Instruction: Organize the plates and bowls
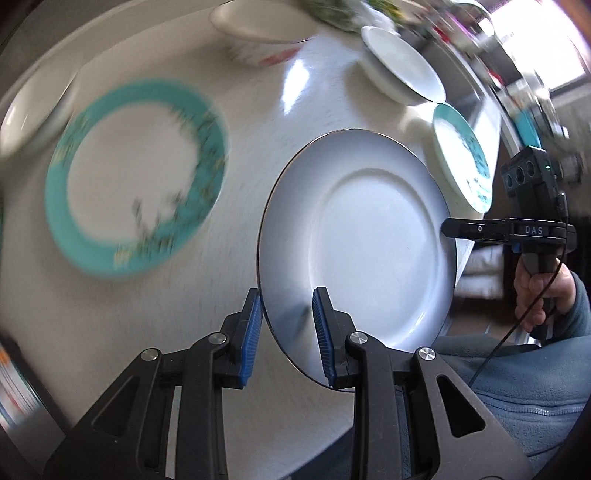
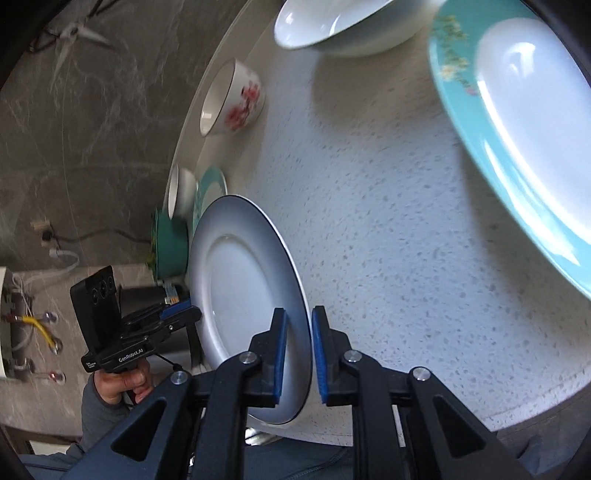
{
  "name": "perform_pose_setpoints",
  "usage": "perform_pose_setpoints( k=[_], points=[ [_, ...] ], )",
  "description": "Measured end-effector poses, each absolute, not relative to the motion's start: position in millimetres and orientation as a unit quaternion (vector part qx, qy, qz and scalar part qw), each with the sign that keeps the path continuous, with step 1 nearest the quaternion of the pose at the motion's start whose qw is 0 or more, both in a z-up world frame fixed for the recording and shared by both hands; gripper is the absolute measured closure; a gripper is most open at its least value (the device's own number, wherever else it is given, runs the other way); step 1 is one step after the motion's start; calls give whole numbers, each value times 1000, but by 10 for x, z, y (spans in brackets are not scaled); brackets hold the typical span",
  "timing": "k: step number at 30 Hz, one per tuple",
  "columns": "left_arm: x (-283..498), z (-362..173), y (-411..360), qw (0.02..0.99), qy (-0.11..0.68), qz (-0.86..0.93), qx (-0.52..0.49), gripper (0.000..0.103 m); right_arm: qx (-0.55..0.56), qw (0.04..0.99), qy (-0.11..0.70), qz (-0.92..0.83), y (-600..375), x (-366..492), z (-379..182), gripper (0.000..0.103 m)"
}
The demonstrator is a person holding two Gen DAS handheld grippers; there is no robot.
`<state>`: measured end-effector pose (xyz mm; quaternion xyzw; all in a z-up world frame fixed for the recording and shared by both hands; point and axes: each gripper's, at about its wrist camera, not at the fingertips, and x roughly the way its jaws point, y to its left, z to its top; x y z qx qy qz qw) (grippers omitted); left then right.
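Observation:
A white plate with a thin dark rim [image 1: 373, 240] [image 2: 240, 295] hangs tilted above the round speckled table [image 2: 388, 240], gripped from two sides. My left gripper [image 1: 288, 295] is shut on its near rim, one blue pad on each face. In the left wrist view my right gripper [image 1: 448, 230] clamps the opposite rim. In the right wrist view the right gripper [image 2: 297, 314] has its pads on either side of the rim, and the left gripper [image 2: 192, 312] bites the far edge. A large teal-rimmed plate [image 1: 136, 177] [image 2: 517, 129] lies flat on the table.
Around the table's edge stand a wide white bowl [image 2: 340, 26], a red-flowered bowl [image 2: 232, 99] [image 1: 258, 37], a small white bowl [image 2: 181, 192], a smaller teal plate [image 1: 461, 155] [image 2: 208, 192] and another white bowl [image 1: 29, 118]. A person's hands [image 1: 539, 291] [image 2: 122, 384] hold the grippers' handles.

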<state>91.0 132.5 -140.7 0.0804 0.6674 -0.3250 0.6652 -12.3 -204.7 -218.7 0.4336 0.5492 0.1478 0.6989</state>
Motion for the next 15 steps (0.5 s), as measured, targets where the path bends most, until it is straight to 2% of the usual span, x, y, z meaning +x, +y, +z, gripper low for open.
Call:
perform_pose_setpoints(
  k=[8, 15],
  points=[
    [470, -1650, 1942, 680, 690, -248, -5, 78, 356, 691, 595, 205, -1686, 209, -2286, 86],
    [276, -1820, 2131, 683, 697, -215, -33, 78, 302, 691, 617, 225, -1496, 414, -2323, 86]
  ],
)
